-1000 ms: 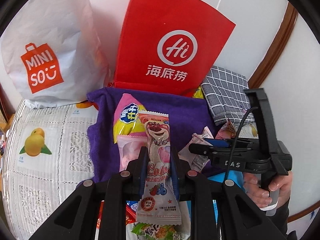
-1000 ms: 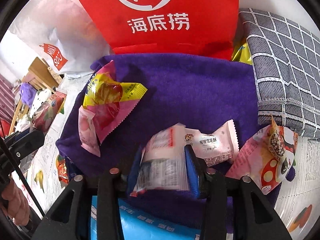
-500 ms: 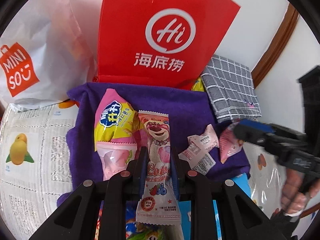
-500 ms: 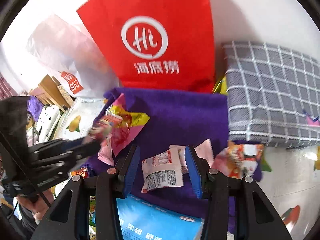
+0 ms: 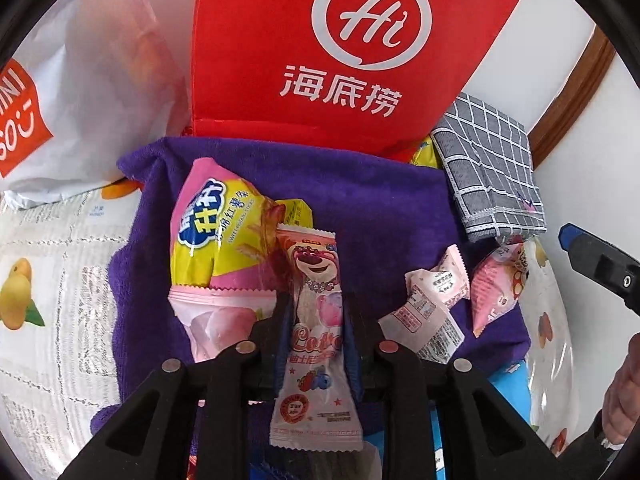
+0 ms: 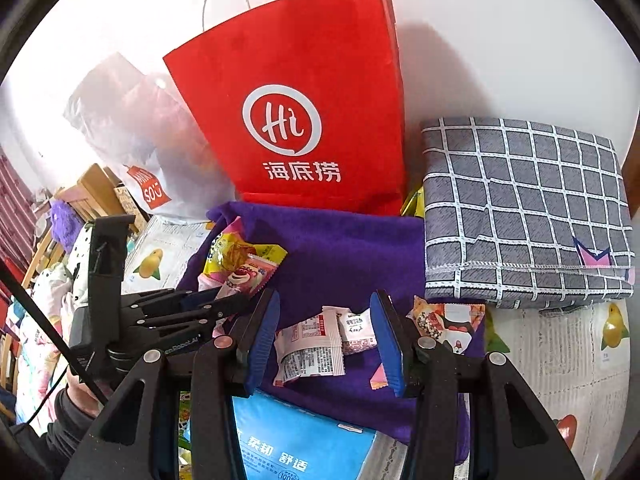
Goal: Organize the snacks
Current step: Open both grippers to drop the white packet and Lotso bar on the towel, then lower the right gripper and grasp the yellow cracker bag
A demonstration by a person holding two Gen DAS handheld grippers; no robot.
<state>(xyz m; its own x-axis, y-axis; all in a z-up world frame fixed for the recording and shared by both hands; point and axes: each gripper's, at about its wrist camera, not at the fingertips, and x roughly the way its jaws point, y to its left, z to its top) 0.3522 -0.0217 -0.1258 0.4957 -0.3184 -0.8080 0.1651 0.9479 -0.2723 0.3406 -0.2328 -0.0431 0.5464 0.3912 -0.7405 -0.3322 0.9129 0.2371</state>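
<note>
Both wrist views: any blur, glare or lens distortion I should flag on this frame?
Left wrist view: sharp; strong fisheye bend and black corners; the red bag looms large; glare on the clear plastic table cover at right. Right wrist view: sharp too; the red bag casts a soft shadow on the white wall; the grey checked cloth bulges from distortion.

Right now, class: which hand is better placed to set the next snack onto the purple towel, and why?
Left. Its fingers already clamp the pink bear packet over the purple towel, beside the yellow-pink snack bag. The right gripper is open and holds nothing.
</note>
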